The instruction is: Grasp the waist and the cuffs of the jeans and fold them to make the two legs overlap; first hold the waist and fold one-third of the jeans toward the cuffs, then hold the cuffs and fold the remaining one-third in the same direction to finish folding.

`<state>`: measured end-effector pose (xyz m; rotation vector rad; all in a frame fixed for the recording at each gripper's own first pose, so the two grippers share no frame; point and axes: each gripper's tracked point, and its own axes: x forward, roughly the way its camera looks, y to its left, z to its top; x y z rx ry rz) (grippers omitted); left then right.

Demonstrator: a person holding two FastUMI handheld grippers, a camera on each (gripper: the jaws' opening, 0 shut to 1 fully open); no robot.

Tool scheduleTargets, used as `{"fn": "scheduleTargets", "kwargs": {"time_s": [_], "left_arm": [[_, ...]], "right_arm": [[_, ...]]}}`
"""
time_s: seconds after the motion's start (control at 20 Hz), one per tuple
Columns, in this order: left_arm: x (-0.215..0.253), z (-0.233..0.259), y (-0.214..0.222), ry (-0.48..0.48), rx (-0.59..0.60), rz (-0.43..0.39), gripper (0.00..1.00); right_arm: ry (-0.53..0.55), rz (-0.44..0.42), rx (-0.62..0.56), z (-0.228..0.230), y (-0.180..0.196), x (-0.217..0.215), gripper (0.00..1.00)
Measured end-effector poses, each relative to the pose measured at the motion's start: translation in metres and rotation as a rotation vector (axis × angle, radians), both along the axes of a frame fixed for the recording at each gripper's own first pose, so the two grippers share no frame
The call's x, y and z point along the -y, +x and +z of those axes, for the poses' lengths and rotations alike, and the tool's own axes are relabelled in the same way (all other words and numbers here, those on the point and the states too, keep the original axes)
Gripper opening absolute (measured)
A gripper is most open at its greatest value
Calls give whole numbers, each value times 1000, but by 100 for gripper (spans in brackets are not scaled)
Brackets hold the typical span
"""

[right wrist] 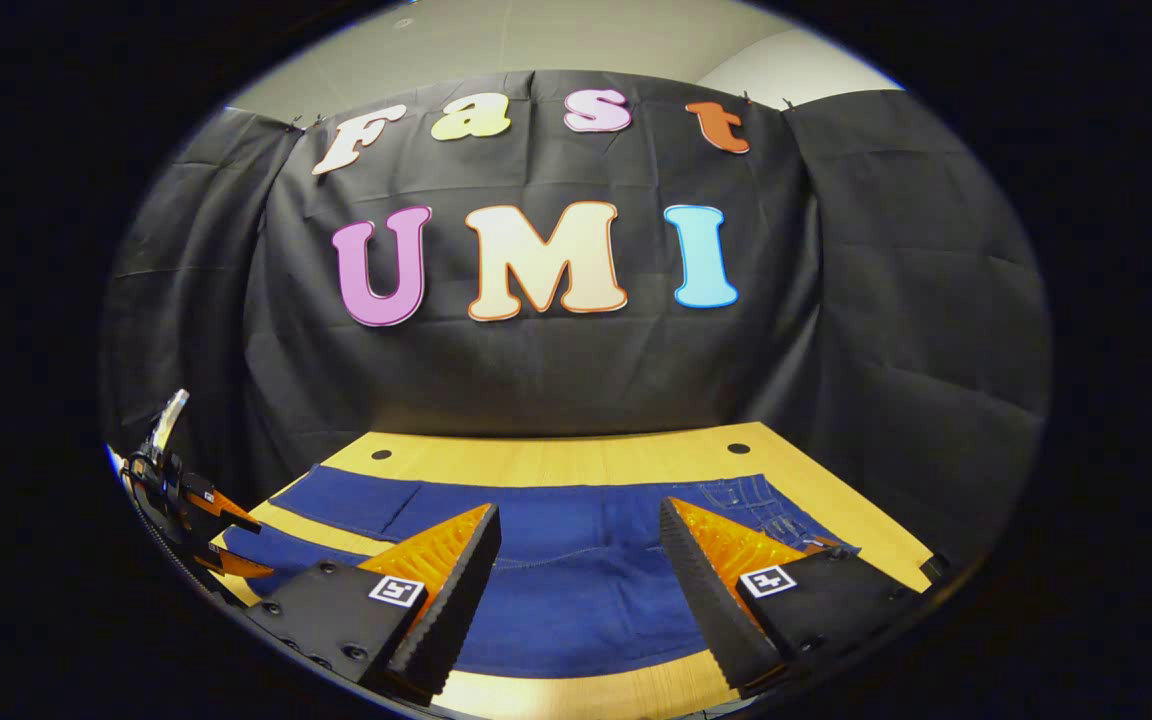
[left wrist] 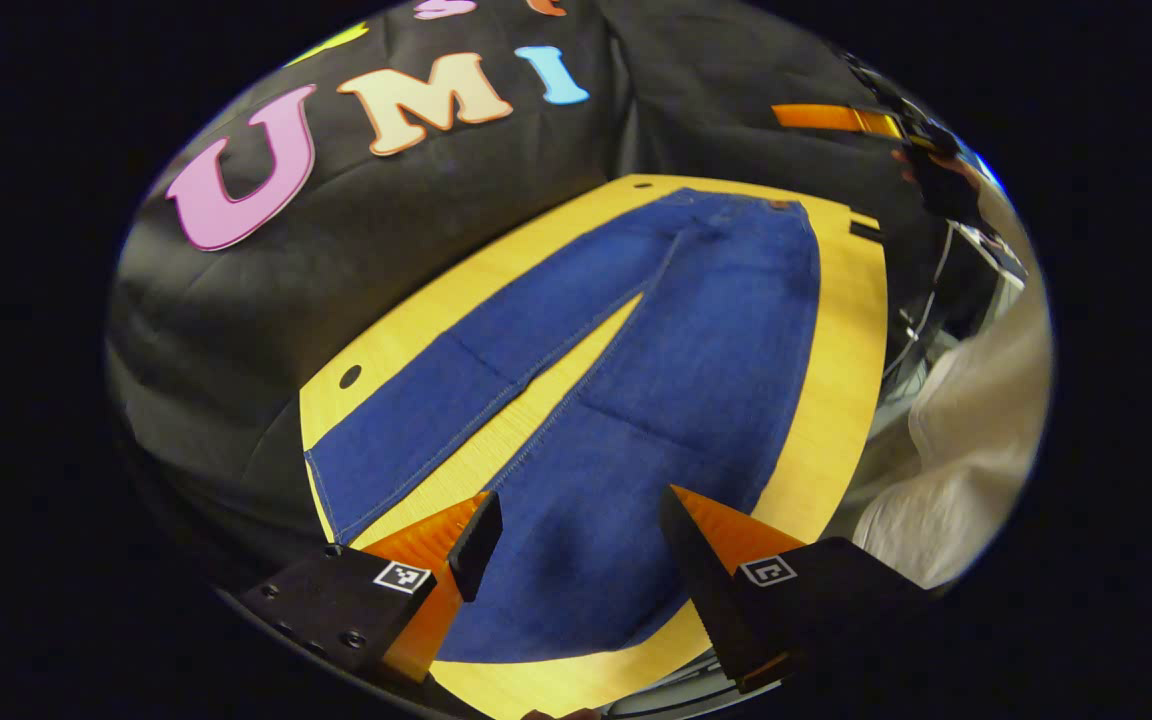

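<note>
Blue jeans (left wrist: 696, 350) lie flat on the yellow wooden table (left wrist: 846, 350), legs spread in a V. The waist (left wrist: 736, 205) is at the far end, and the two cuffs (left wrist: 321, 490) are nearest the left gripper view's camera. My left gripper (left wrist: 581, 540) hovers open over the lower part of the right-hand leg, gripping nothing. In the right gripper view the jeans (right wrist: 576, 570) run sideways, waist to the right. My right gripper (right wrist: 581, 560) stands open above their near edge, empty. The left gripper (right wrist: 236, 540) also appears at that view's left edge.
Black cloth walls close the booth behind and beside the table (right wrist: 556, 460). Small round holes (left wrist: 350, 377) mark the tabletop near its corners. A person's white garment (left wrist: 976, 450) is at the table's right side, with the right gripper (left wrist: 876, 122) held high beyond the waist end.
</note>
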<state>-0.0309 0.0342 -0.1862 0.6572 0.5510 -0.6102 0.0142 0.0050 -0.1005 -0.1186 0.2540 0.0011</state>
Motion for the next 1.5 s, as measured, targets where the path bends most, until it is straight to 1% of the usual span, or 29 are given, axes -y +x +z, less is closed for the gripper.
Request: {"fn": "scheduleTargets", "kwargs": {"time_s": [0.05, 0.1, 0.15, 0.3, 0.45, 0.55, 0.7, 0.85, 0.9, 0.95, 1.0, 1.05, 1.1, 1.15, 1.3, 1.35, 1.4, 1.5], "left_arm": [[-2, -7, -5, 25, -20, -15, 96], [-6, -15, -9, 55, -45, -32, 96], [-10, -22, -11, 81, -69, -48, 96], [-22, -44, -29, 159, -171, -105, 96], [-41, -57, -46, 265, -264, -156, 96], [-57, -66, -52, 327, -311, -167, 96], [-79, -76, -54, 400, -359, -157, 96], [-87, -83, -54, 428, -398, -153, 96], [-84, -83, -53, 426, -400, -154, 96], [-89, -83, -54, 433, -410, -152, 96], [-88, -84, -55, 431, -427, -155, 96], [-86, -86, -57, 436, -445, -159, 96], [-86, -86, -56, 440, -458, -167, 95], [-87, -89, -56, 443, -478, -168, 93], [-87, -90, -55, 447, -532, -160, 93], [-87, -90, -53, 454, -534, -168, 94], [-86, -90, -53, 460, -537, -176, 95], [-85, -89, -55, 465, -545, -172, 95]], "right_arm": [[3, 5, -16, -6, 0, -1, 98], [4, 12, -30, -11, -1, -3, 94], [5, 17, -41, -15, -2, -4, 98], [4, 32, -70, -25, -4, -6, 99], [0, 42, -91, -33, -5, -5, 99], [-2, 42, -103, -36, -5, -2, 99], [3, 38, -120, -41, -3, 2, 99], [4, 32, -135, -46, -4, 4, 99], [4, 31, -136, -45, -4, 5, 94], [3, 30, -135, -45, -3, 6, 98], [2, 30, -136, -45, -2, 6, 94], [0, 30, -137, -46, -1, 6, 94], [-1, 30, -138, -45, -1, 6, 98], [-2, 30, -138, -46, 0, 6, 94], [-6, 30, -142, -47, 0, 7, 94], [-7, 30, -142, -48, 0, 8, 94], [-7, 28, -144, -49, -1, 9, 98], [-3, 24, -152, -52, -1, 11, 98]]}}
